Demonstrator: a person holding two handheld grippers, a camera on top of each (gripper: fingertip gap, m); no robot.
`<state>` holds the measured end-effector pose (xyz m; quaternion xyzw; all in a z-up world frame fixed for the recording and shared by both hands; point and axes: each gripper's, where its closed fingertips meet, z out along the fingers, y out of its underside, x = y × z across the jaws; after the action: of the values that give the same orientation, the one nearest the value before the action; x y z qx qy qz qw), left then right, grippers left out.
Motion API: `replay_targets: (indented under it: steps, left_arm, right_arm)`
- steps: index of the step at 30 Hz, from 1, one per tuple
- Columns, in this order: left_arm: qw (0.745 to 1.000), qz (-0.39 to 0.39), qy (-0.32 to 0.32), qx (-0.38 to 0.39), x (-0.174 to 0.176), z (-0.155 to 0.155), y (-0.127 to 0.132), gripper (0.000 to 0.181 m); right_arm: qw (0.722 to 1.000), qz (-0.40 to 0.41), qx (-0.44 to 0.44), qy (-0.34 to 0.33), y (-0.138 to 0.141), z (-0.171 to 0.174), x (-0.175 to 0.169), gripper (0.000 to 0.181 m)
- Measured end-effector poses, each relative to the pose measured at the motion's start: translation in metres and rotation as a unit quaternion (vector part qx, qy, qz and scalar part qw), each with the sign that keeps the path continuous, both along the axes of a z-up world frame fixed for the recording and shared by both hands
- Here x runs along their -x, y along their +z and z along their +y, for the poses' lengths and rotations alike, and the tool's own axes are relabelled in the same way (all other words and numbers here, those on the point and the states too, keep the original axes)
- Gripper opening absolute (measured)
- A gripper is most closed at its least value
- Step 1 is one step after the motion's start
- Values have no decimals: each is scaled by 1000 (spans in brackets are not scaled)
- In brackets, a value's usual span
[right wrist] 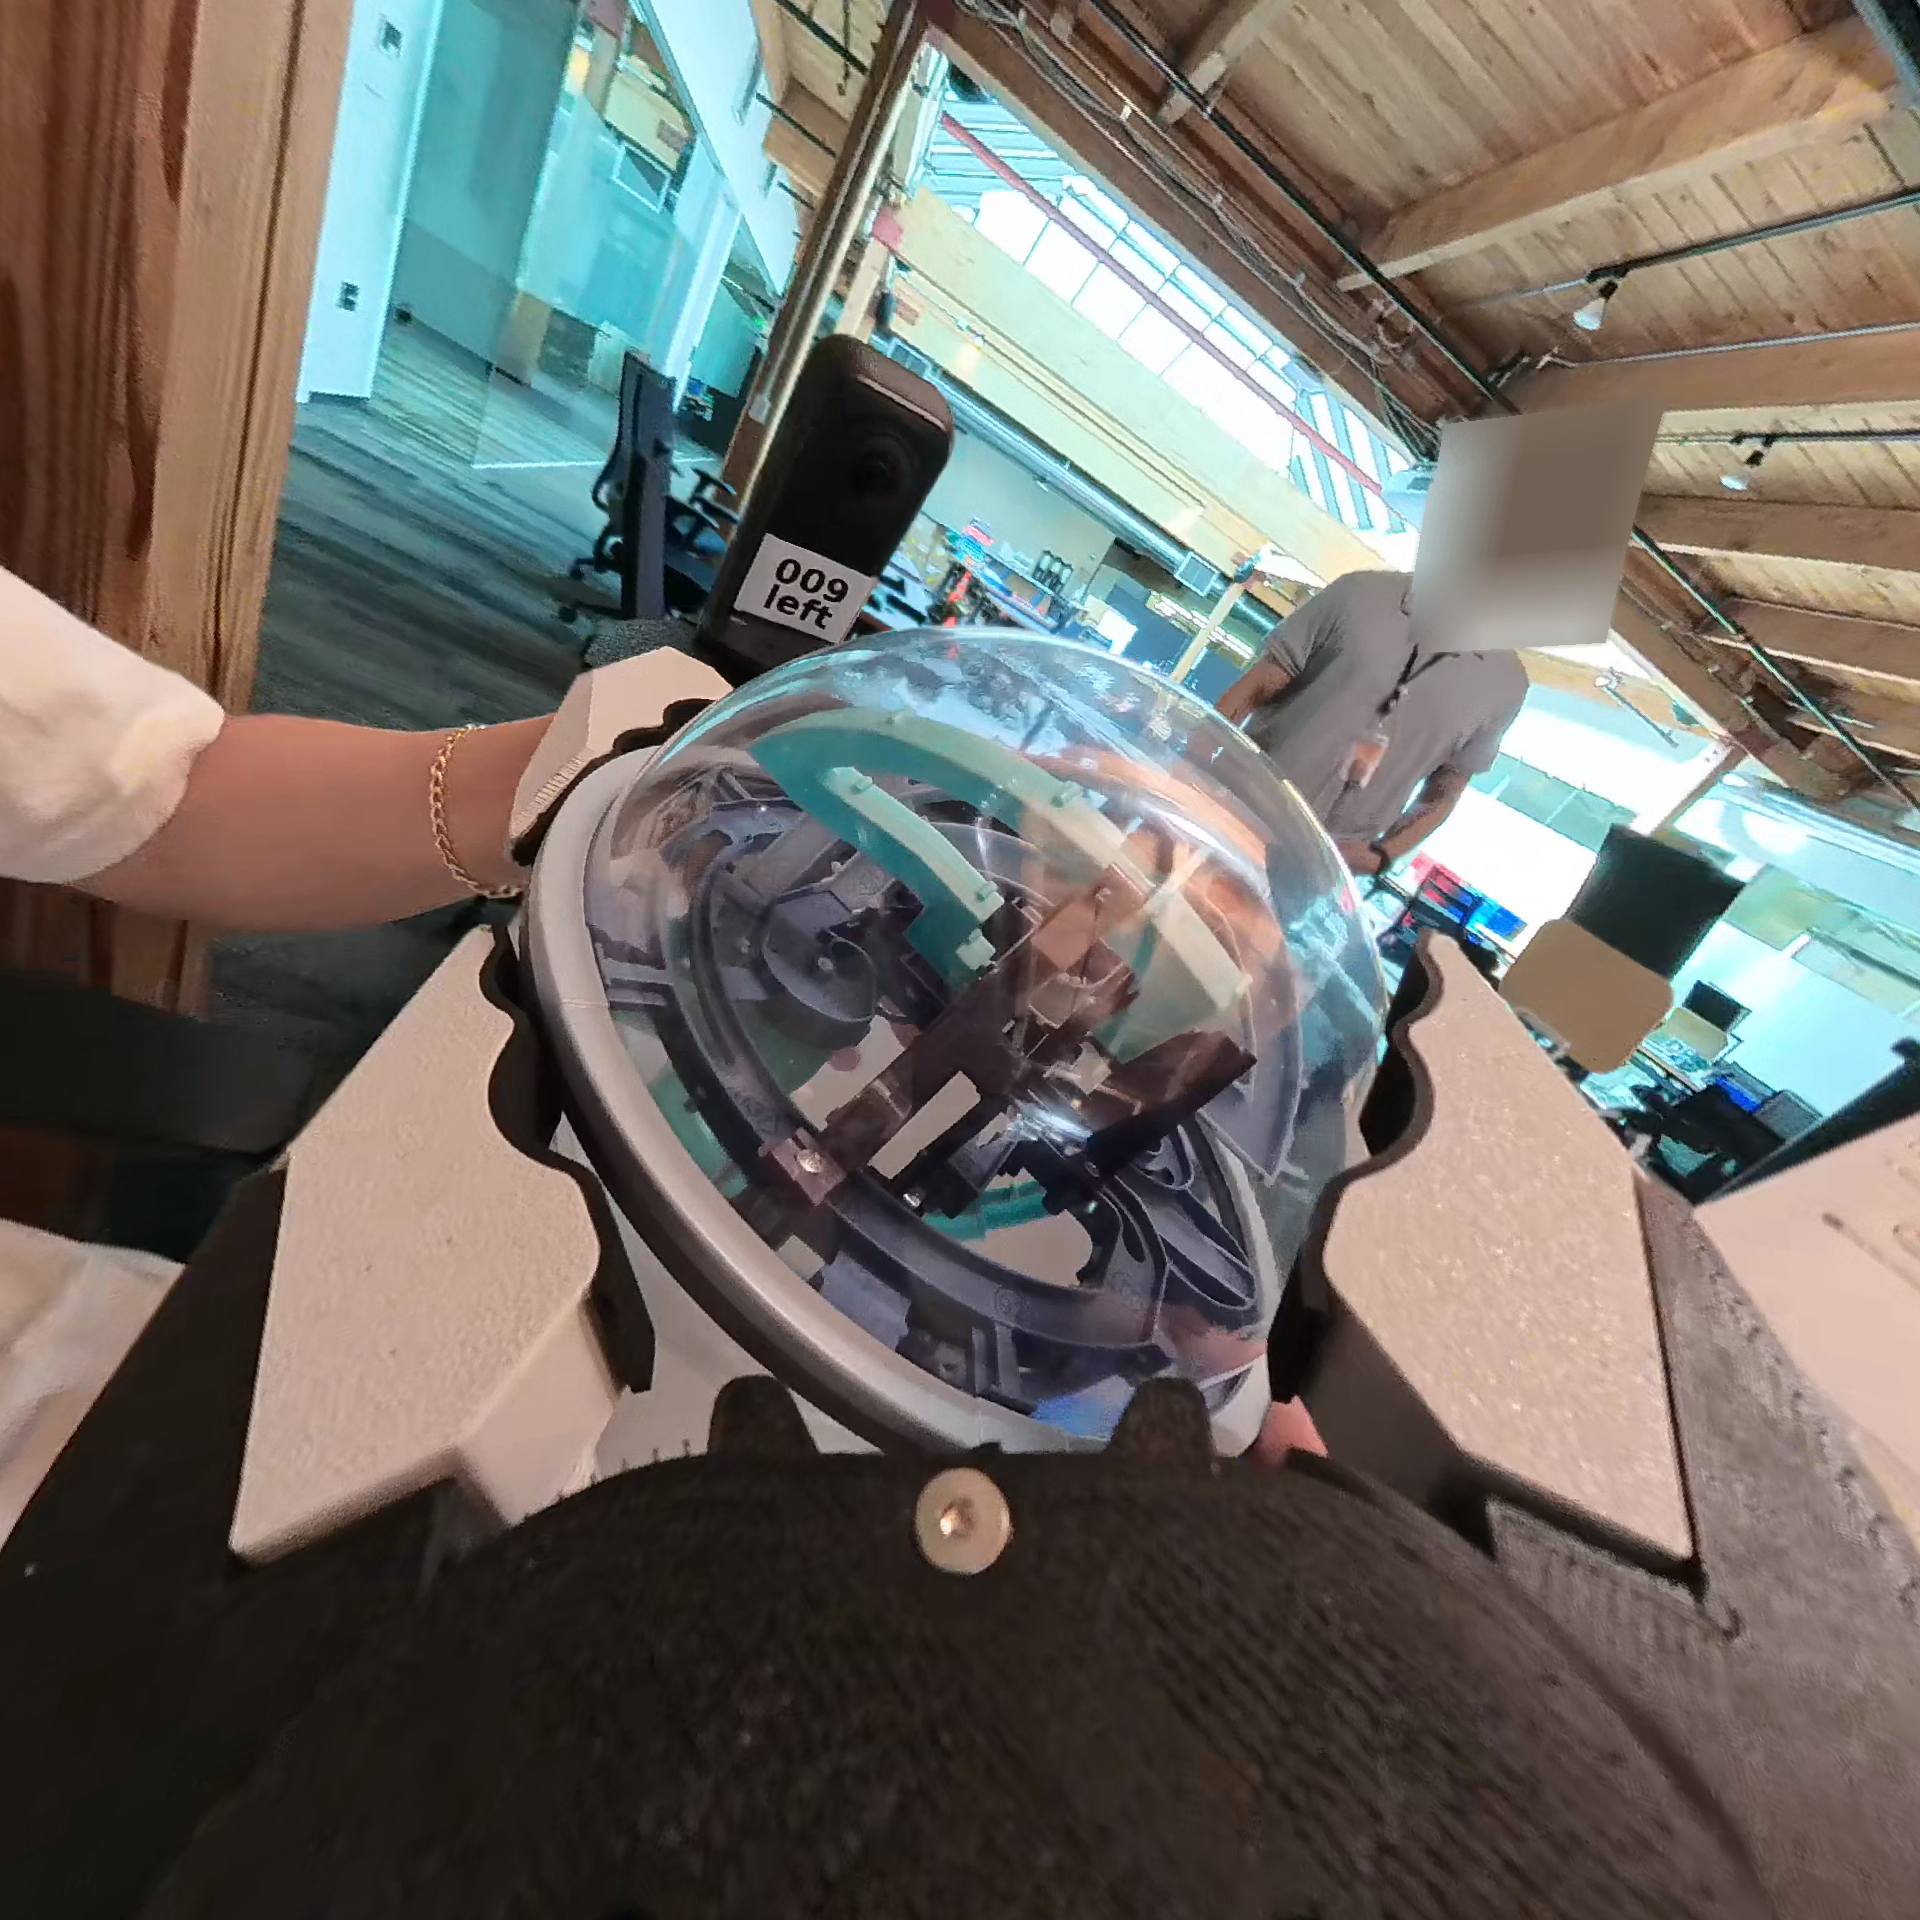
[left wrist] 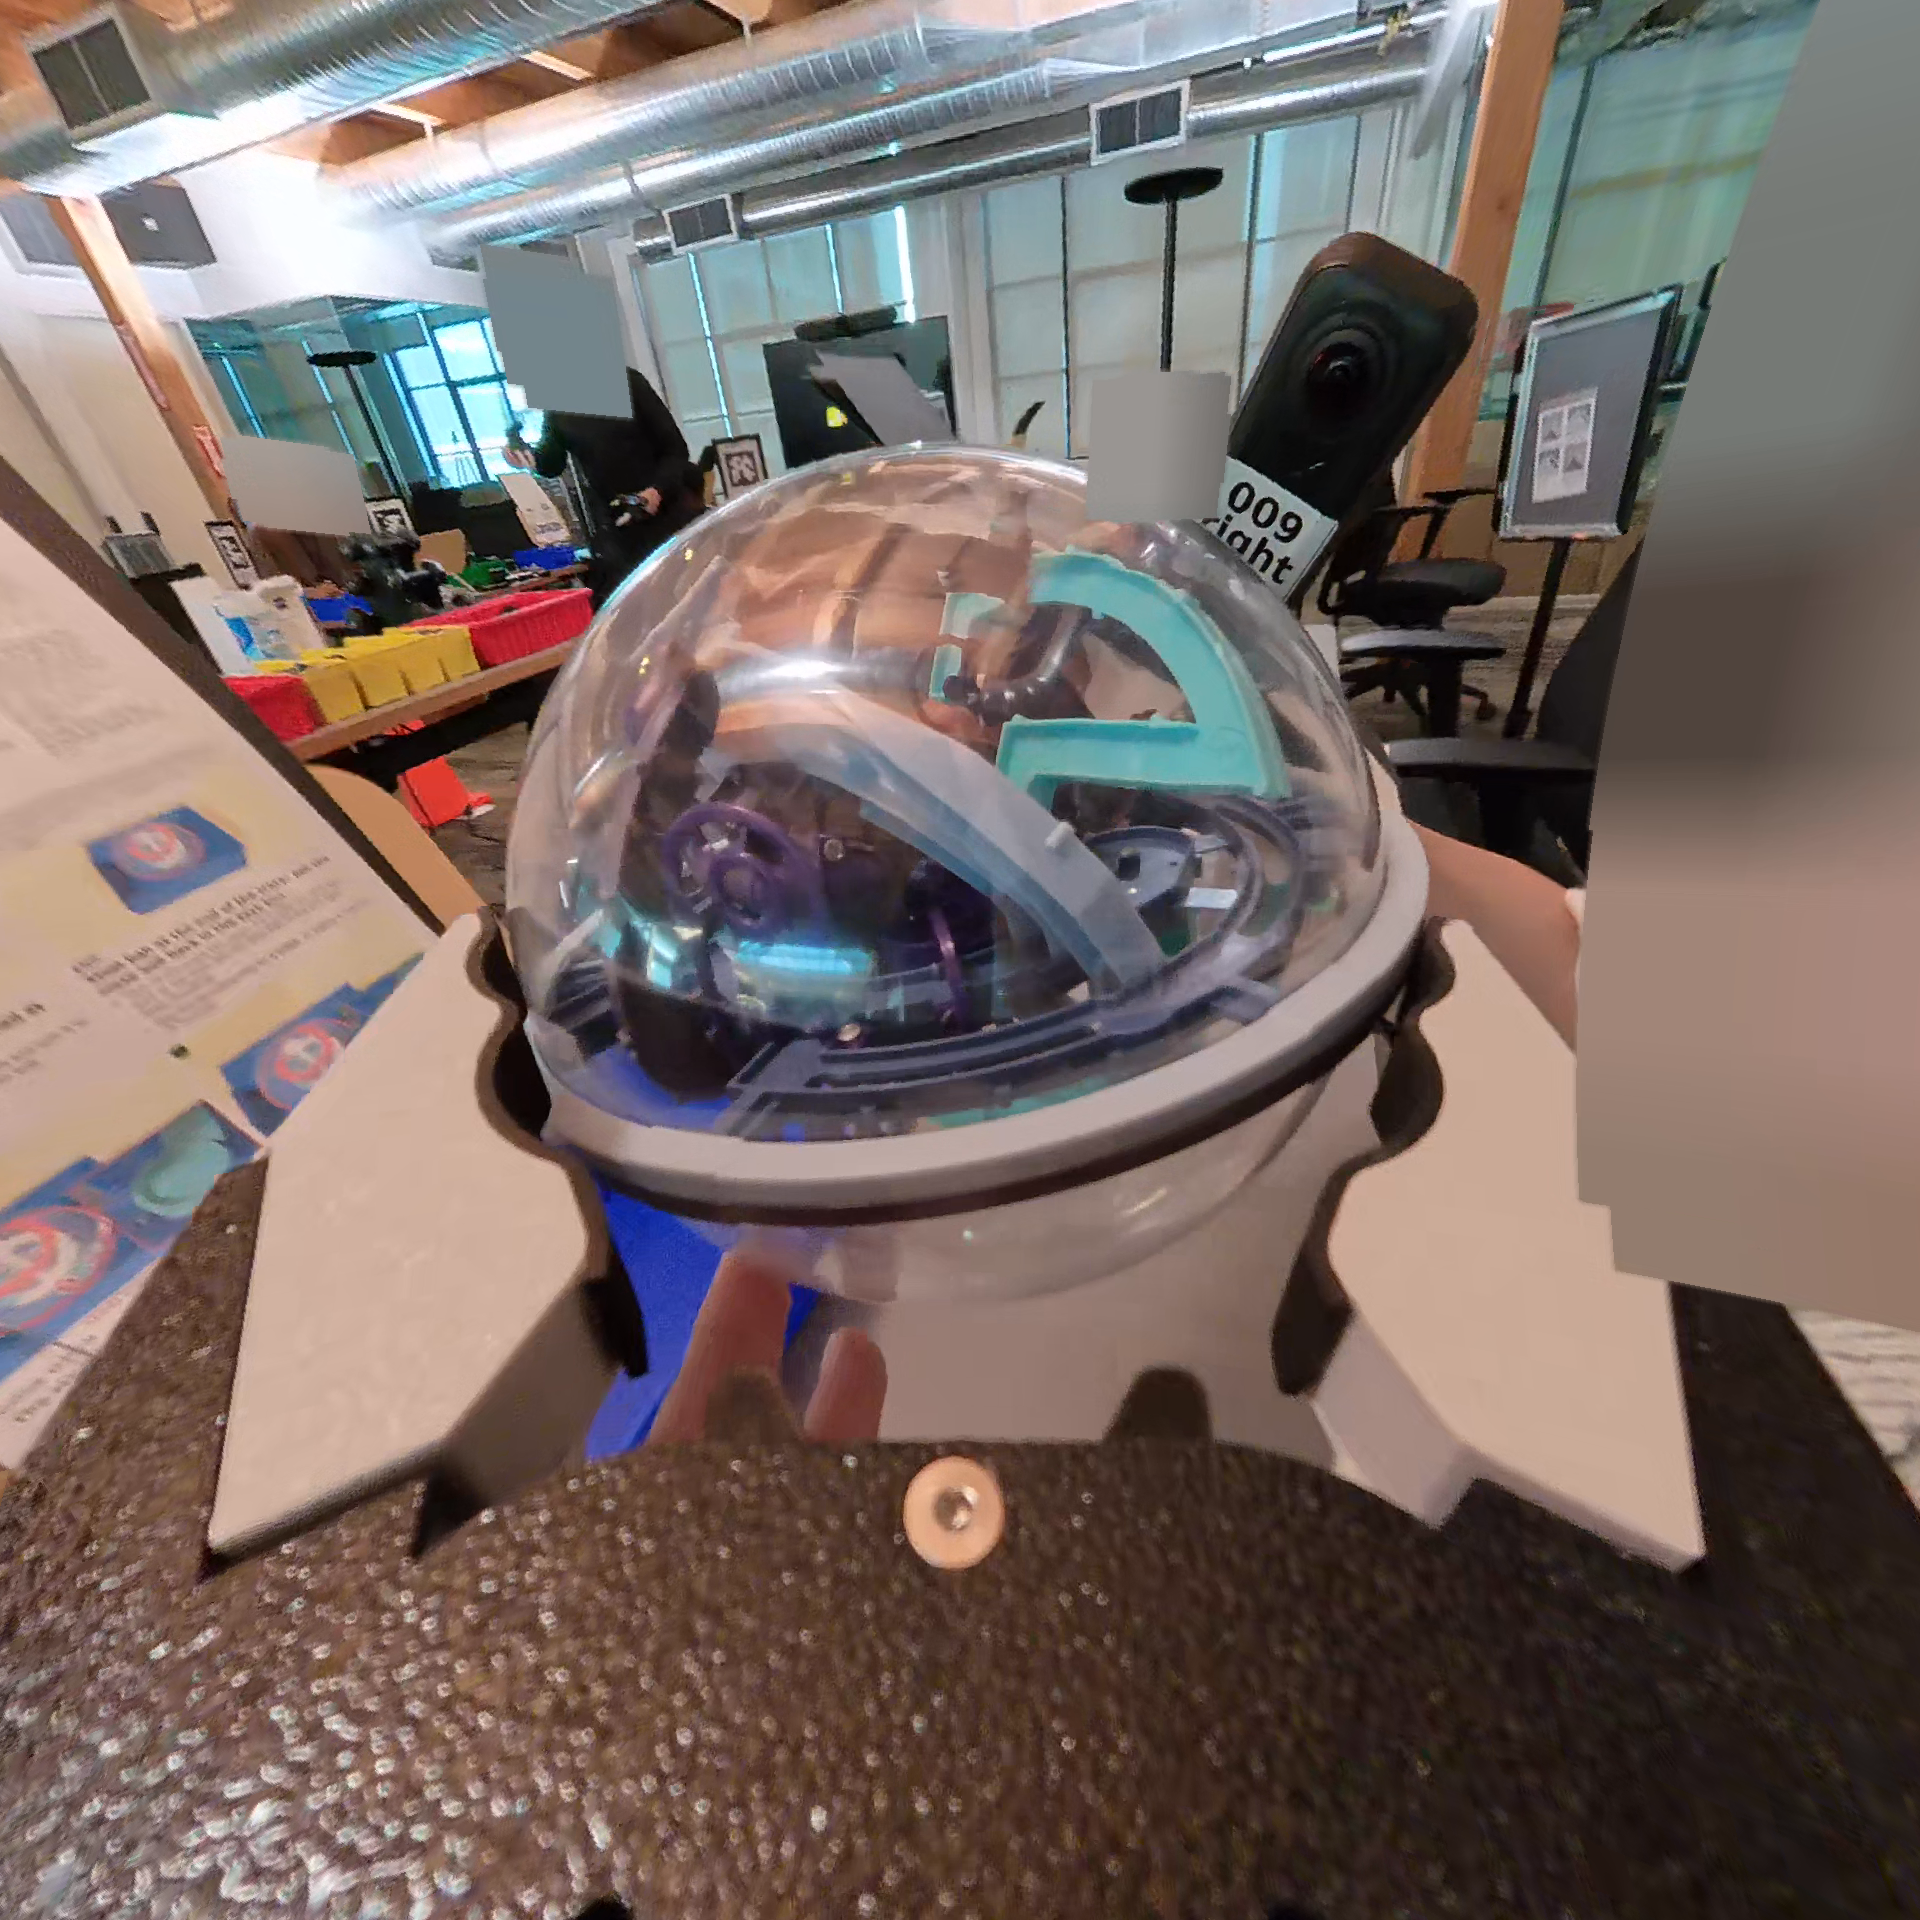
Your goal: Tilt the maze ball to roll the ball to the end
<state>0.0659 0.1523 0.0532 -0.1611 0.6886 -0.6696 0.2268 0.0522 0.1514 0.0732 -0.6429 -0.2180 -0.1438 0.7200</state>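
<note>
Open workshop w/ timber ceiling beams (right wrist: 1558, 135), silver ducts (left wrist: 831, 135) and glass walls; a far worktop (left wrist: 416, 717) carries red and yellow bins (left wrist: 405, 655), contents too small to tell. The maze ball (left wrist: 935, 831), a clear hard-plastic sphere w/ grey equator ring, holds teal, purple and grey tracks; its little ball isn't discernible. Left gripper (left wrist: 956, 1101) and right gripper (right wrist: 966, 1164) each clench the sphere between 2 grey fingers (left wrist: 416, 1195) w/ black scalloped pads, off any surface, held tilted.
</note>
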Motion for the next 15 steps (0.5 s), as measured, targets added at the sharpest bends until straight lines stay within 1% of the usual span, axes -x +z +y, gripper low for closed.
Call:
replay_targets:
  steps: [5,8,11,15]
  left_arm:
    - [1000,-1,22,3,7,5,69,158]
    - [999,-5,33,5,14,5,106,158]
    - [999,0,45,3,23,4,135,158]
    - [998,20,61,2,34,-2,165,158]
  right_arm:
    - [1000,-4,8,23,69,5,7,155]
    - [999,-10,11,33,106,5,14,155]
    - [999,-8,17,43,135,3,23,155]
    - [998,4,32,57,164,-3,33,155]
